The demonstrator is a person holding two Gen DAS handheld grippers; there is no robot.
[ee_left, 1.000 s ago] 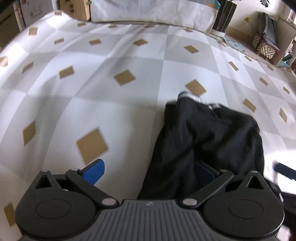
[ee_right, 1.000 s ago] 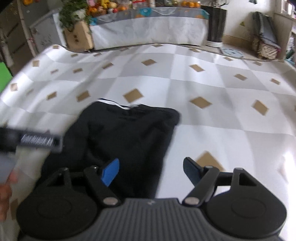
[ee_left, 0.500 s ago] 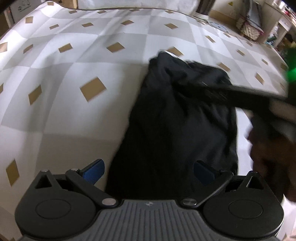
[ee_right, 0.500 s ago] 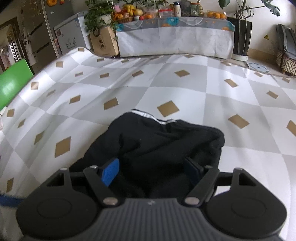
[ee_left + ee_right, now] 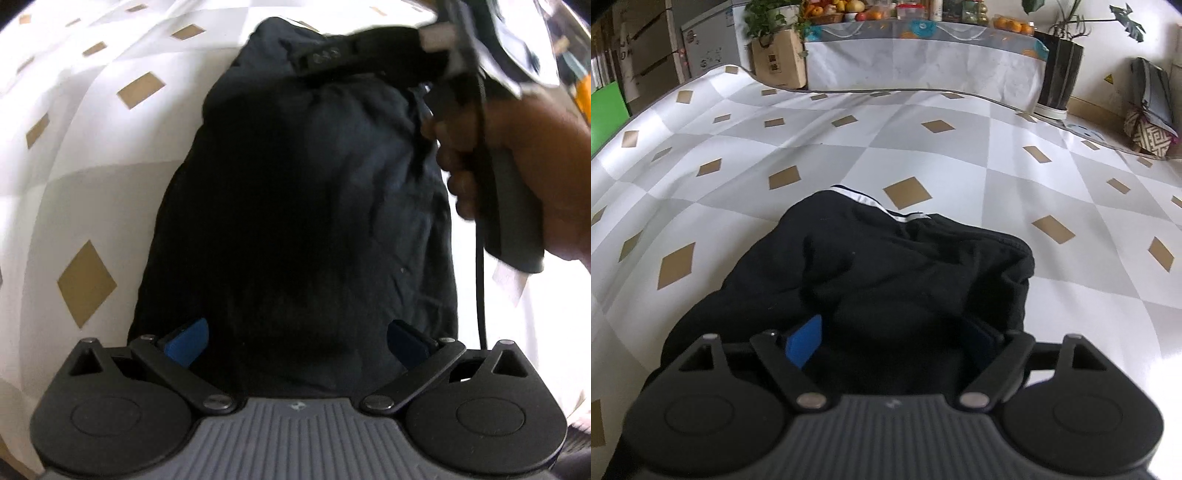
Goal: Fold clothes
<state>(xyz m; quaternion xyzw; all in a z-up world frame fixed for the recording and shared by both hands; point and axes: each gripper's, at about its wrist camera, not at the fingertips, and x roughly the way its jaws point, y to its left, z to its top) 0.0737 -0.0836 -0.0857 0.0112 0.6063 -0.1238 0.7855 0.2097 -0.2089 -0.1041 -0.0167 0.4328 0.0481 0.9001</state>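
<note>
1. We see a black garment lying bunched on a covering of grey and white checks with tan diamonds; we cannot tell whether a tabletop or the floor lies under it.
2. A white-striped band marks the garment's far edge in the right wrist view.
3. Our left gripper hangs over the near end of the garment with its jaws spread wide, the blue pads clear of the cloth.
4. Our right gripper has just been opening; a fold of black cloth sits between its parted fingers, which do not visibly clamp it.
5. In the left wrist view, a hand holds the right gripper's handle over the garment's right edge.
</note>
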